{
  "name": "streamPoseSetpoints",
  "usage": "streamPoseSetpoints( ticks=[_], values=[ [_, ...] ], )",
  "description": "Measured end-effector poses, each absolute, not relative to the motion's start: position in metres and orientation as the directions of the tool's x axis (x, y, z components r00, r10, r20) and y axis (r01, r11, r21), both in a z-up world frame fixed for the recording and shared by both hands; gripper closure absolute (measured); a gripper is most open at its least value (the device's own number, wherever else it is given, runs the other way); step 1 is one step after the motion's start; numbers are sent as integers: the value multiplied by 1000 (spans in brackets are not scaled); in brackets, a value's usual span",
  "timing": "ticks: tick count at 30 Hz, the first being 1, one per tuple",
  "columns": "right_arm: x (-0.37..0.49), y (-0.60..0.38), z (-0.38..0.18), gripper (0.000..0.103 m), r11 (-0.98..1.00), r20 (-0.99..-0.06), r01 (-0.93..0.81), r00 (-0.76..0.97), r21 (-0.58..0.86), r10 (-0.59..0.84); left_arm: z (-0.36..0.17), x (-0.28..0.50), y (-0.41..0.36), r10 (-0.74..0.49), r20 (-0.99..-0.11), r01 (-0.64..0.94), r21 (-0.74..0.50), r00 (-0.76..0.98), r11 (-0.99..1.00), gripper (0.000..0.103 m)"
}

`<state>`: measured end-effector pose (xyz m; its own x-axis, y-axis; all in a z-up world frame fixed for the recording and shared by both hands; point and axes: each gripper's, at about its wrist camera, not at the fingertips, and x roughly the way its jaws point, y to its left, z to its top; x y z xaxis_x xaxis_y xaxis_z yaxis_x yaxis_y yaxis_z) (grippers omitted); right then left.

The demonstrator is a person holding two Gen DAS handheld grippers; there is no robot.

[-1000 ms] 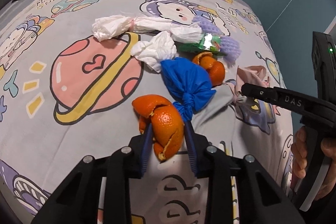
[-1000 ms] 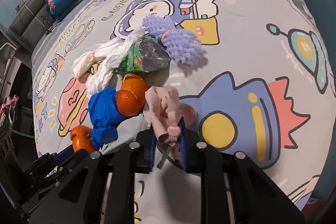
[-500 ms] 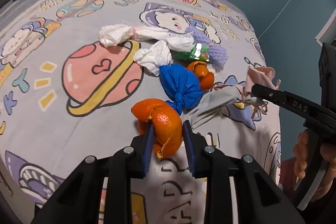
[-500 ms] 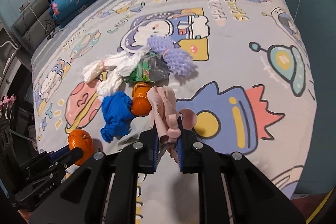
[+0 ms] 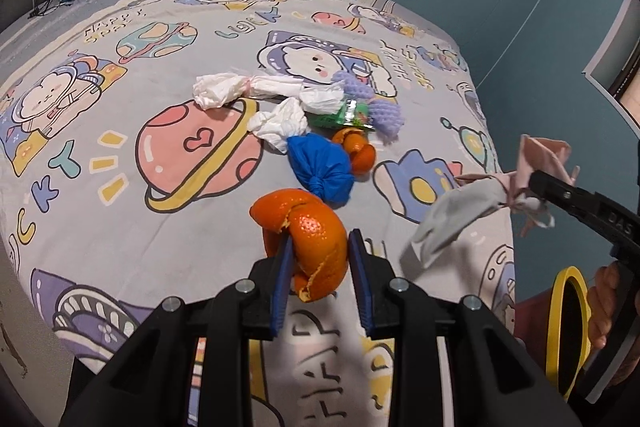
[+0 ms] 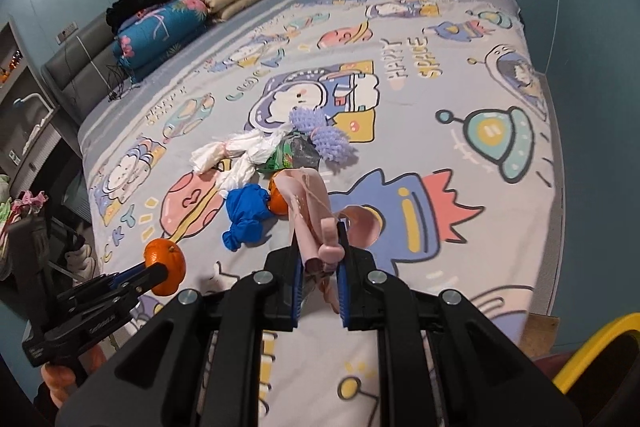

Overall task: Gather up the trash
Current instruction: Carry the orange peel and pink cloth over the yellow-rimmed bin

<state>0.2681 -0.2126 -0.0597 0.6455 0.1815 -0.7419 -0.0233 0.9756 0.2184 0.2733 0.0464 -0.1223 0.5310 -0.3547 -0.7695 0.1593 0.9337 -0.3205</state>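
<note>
bed (image 5: 100, 187), cartoon space sheet | on it we see: white tissues (image 5: 224, 89); blue bag (image 5: 320, 163); orange peel (image 5: 358, 149); green wrapper (image 5: 344, 115); purple foam net (image 5: 380, 107); folded quilts (image 6: 160, 27)

Dim, even light; fisheye-warped edges — vignetted

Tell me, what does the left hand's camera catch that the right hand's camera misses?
Only the left view shows the left gripper from behind, clamped on orange peel, and the grey cloth dangling under the right gripper. Only the right view shows the right gripper squeezing pink scrap, plus shelves. Both show the blue bag, white tissues, purple foam net and yellow bin rim.
</note>
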Motion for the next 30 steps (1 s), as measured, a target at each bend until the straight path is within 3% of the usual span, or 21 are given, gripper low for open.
streamPoseSetpoints(
  ticks=[18,30],
  values=[
    [162,-284,-16,90,970,-673,-23,716,243,185,-66,214,-12,-384,-712,286,-262,587,922,77],
    [104,-351,17,90,973,-606,70,792,218,79,-14,171,-74,-456,-642,431,-209,616,878,77]
  ],
)
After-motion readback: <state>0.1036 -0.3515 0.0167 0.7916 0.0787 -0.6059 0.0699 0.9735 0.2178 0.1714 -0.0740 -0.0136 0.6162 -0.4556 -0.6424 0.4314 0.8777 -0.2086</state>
